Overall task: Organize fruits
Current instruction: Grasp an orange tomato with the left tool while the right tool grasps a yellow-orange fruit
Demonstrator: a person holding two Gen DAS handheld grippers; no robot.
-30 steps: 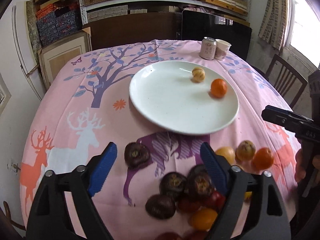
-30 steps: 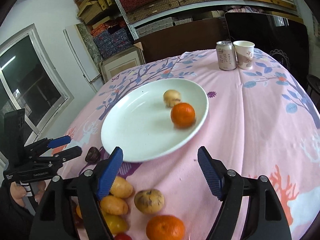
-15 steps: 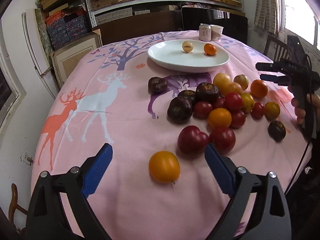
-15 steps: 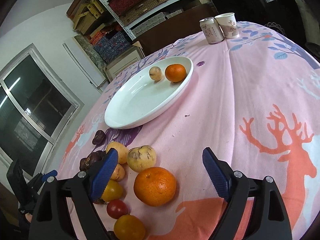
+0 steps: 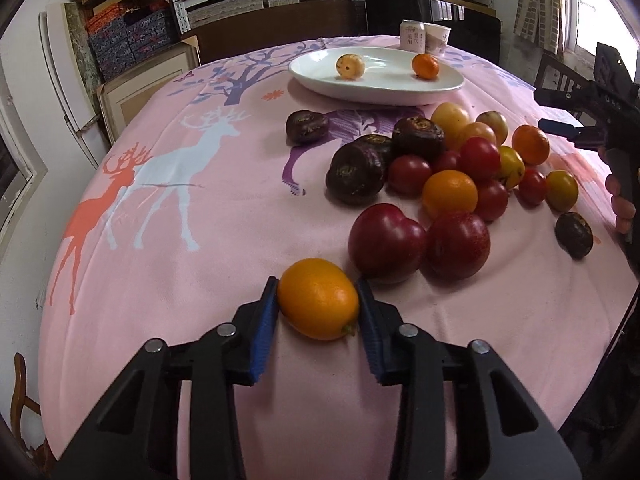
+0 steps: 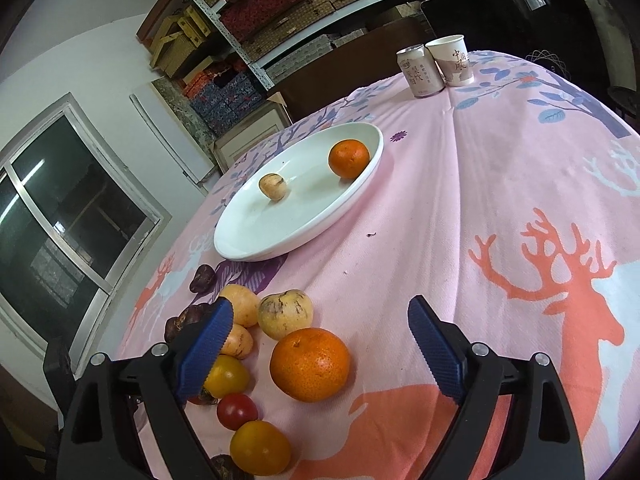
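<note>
My left gripper [image 5: 316,285] is at the near edge of the pink tablecloth. Its jaws are closing, and both blue pads touch a yellow-orange fruit [image 5: 318,300] that rests on the cloth. Behind it lies a pile of red, dark purple and yellow fruits [image 5: 448,168]. A white plate [image 5: 376,92] farther back holds a small yellow fruit [image 5: 350,66] and a tangerine [image 5: 425,66]. My right gripper [image 6: 320,304] is open over the pile's other side, and a large tangerine [image 6: 310,364] lies on the cloth between its fingers, untouched. The plate [image 6: 280,232] lies beyond it.
A drink can [image 6: 420,72] and a paper cup [image 6: 452,60] stand at the far edge of the round table. Shelves of boxes fill the back wall. A chair [image 5: 556,76] stands at the right, and a window [image 6: 60,232] is on the left.
My left gripper pulled back from the plate to the near side of the pile, sank, and closed its jaws onto the yellow-orange fruit. The right gripper dropped toward the large tangerine.
</note>
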